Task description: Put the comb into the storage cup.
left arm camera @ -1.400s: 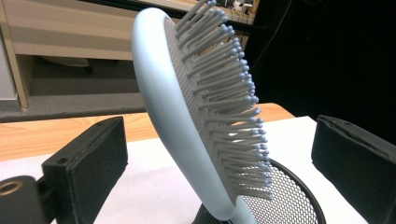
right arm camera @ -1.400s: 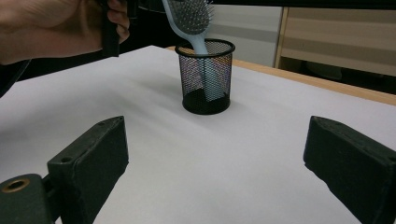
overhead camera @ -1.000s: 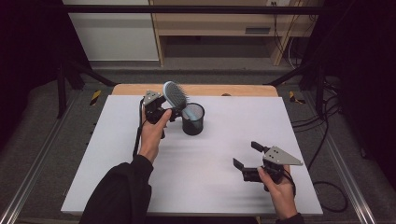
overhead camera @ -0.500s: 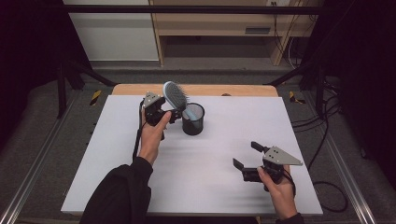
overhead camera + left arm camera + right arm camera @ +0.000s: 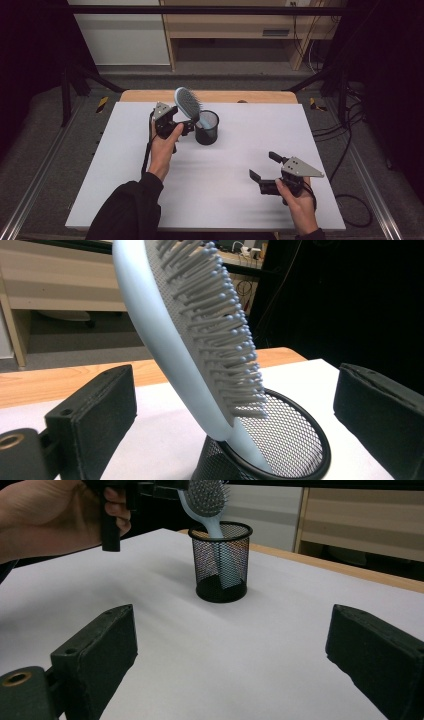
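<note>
Black padded jaws of the left gripper stand wide apart on either side of a pale blue hairbrush, gripping nothing, at about 11 o'clock on the white table in the high view. From the left gripper view, the hairbrush rises between the two released jaws without touching either pad, its grey bristles facing the right-hand jaw. Its handle stands inside a black mesh cup, with the brush head leaning out over the rim toward 11 o'clock. The cup sits upright just beside the left gripper, at its 3 o'clock, a little behind the table's centre. A bare hand with a dark sleeve holds this gripper from the near side. Well apart, at about 5 o'clock on the table, the right gripper rests low in the person's other hand, its jaws likewise spread and empty, pointing toward 10 o'clock. Its own view looks across bare tabletop to the mesh cup and the hairbrush. A wooden strip edges the table's far side at 12 o'clock.
</note>
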